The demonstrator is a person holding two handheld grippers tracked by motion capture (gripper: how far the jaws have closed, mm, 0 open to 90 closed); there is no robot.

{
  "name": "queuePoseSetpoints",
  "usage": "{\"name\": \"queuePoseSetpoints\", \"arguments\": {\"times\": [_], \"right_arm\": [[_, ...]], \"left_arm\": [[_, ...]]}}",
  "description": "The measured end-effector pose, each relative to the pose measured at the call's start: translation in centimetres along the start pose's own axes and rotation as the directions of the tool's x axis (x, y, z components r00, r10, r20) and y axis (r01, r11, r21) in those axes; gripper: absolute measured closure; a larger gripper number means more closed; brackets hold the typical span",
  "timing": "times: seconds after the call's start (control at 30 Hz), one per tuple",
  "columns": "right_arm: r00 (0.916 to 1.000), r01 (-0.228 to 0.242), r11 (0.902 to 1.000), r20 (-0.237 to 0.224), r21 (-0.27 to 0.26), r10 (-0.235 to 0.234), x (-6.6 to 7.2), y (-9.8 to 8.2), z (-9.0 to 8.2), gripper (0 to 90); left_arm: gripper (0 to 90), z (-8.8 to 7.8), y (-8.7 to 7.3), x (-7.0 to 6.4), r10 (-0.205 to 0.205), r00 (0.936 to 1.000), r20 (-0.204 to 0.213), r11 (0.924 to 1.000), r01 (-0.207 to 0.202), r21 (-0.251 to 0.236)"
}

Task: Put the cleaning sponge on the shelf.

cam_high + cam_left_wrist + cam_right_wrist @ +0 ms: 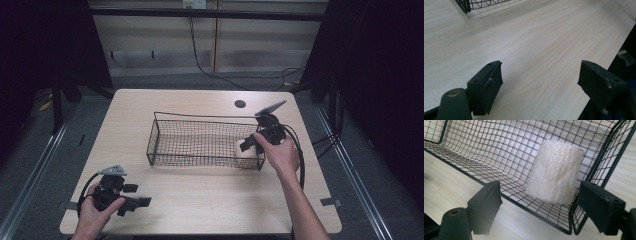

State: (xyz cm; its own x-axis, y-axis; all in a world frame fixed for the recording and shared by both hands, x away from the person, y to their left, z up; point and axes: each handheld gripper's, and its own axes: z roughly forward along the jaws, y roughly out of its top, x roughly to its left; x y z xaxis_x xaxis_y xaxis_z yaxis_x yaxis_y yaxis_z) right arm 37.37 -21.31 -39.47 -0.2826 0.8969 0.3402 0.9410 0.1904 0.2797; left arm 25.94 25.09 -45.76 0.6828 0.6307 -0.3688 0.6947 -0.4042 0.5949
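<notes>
table (200,200): light wood | floor (30,150): grey | wall (160,35): beige panels

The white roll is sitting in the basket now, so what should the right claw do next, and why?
Probably lift the right claw clear: the roll lies free in the basket's corner and the jaws stand open, off it.

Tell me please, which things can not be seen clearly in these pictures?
- White roll in the wire basket: in the high view, the right hand-held gripper and the mesh cover most of it; whether it stands or leans is unclear.
- Basket in the left gripper view: cut off by the top edge.
- Dark round spot on the table: too small to tell hole or mark.
</notes>
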Motion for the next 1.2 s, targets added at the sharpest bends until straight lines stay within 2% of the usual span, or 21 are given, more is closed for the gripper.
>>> {"name": "queuePoseSetpoints", "arguments": {"times": [0.2, 0.33, 0.43, 0.6, 0.67, 0.87, 0.93, 1.03, 1.1, 1.17, 1.2], "right_arm": [[0.9991, 0.038, 0.999, -0.017, -0.025, -0.038, 0.2, -0.8, -0.9, 21.3], [0.9977, 0.06, 0.9979, -0.03, -0.021, -0.061, 0.6, -1.3, -1.3, 22.4], [0.9967, 0.067, 0.9968, -0.044, -0.043, -0.069, 0.6, -1.8, -1.6, 23.3], [0.995, 0.089, 0.9944, -0.041, -0.058, -0.091, 0.8, -2.8, -1.7, 24.2], [0.9935, 0.107, 0.992, -0.034, -0.067, -0.109, 0.9, -3.3, -1.7, 24.7], [0.9906, 0.119, 0.9897, -0.058, -0.08, -0.124, 1.3, -4.4, -1.6, 25.0], [0.9894, 0.137, 0.9873, -0.037, -0.081, -0.14, 1.6, -4.9, -1.5, 25.3], [0.987, 0.142, 0.9838, -0.059, -0.108, -0.149, 2.2, -5.7, -1.3, 25.8], [0.9833, 0.175, 0.9784, -0.032, -0.11, -0.179, 2.7, -6.4, -0.9, 27.1], [0.9835, 0.162, 0.9799, -0.062, -0.116, -0.17, 2.8, -7.1, -0.4, 27.4], [0.9832, 0.168, 0.979, -0.052, -0.115, -0.175, 2.8, -7.4, -0.3, 27.5]], "left_arm": [[18.9, 0.0, 0.0, 0.0, 0.003, 1.0, -0.002, 1.0, -0.003, 0.004], [18.9, 0.0, 0.0, 0.0, -0.001, 1.0, -0.001, 1.0, 0.001, 0.001], [18.9, 0.0, 0.0, 0.0, 0.002, 1.0, -0.002, 1.0, -0.002, 0.002], [18.9, 0.0, 0.0, 0.0, 0.002, 1.0, -0.004, 1.0, -0.002, 0.002], [18.9, 0.1, 0.0, 0.0, 0.002, 1.0, -0.007, 1.0, -0.002, 0.004], [18.9, 0.1, 0.0, 0.0, 0.002, 1.0, -0.007, 1.0, -0.002, 0.003], [18.9, 0.1, 0.0, 0.0, 0.002, 1.0, -0.008, 1.0, -0.002, 0.005], [18.9, 0.0, 0.0, 0.0, 0.001, 1.0, -0.006, 1.0, -0.001, 0.003], [18.9, 0.0, 0.0, 0.0, -0.004, 1.0, -0.002, 1.0, 0.004, -0.002], [18.9, 0.0, 0.0, 0.0, -0.004, 1.0, -0.005, 1.0, 0.004, -0.003], [18.9, 0.0, 0.0, 0.0, 0.0, 1.0, -0.005, 1.0, 0.0, 0.001]]}}
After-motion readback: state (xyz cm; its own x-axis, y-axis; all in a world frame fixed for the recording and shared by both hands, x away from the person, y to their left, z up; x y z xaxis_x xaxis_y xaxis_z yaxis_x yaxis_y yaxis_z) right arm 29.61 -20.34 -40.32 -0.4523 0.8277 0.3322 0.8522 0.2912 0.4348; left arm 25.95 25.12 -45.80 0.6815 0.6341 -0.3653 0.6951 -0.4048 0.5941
